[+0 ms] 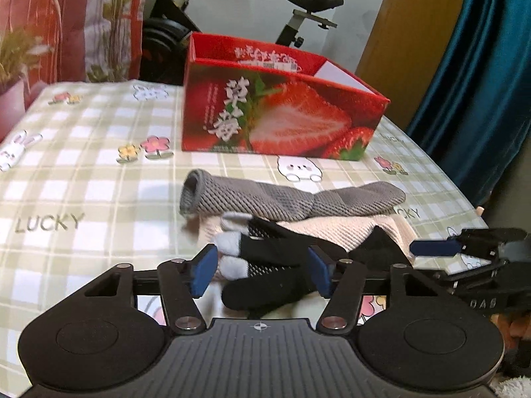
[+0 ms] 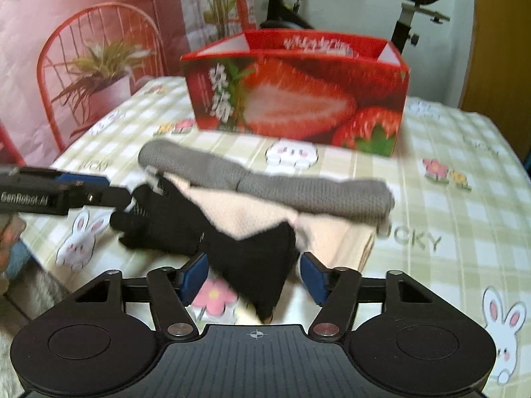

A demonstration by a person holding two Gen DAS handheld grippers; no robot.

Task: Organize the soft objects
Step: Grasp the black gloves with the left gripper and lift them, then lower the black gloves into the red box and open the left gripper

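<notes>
A black glove with grey fingertips point(image 1: 265, 265) lies on the checked tablecloth, partly over a cream knit cloth point(image 1: 332, 229). A grey sock point(image 1: 282, 199) lies across the cream cloth. My left gripper point(image 1: 262, 272) is open, its blue pads on either side of the glove's finger end. My right gripper point(image 2: 254, 280) is open around the glove's black cuff point(image 2: 259, 265). The right gripper also shows at the right edge of the left wrist view point(image 1: 464, 248). The left gripper shows at the left of the right wrist view point(image 2: 66, 192).
An open red strawberry box point(image 1: 371, 94) stands behind the cloths, also in the right wrist view point(image 2: 391, 63). A red wire chair point(image 2: 99, 66) with a plant stands to the left. An exercise bike point(image 1: 298, 10) stands behind the table. A blue curtain point(image 1: 481, 83) hangs at the right.
</notes>
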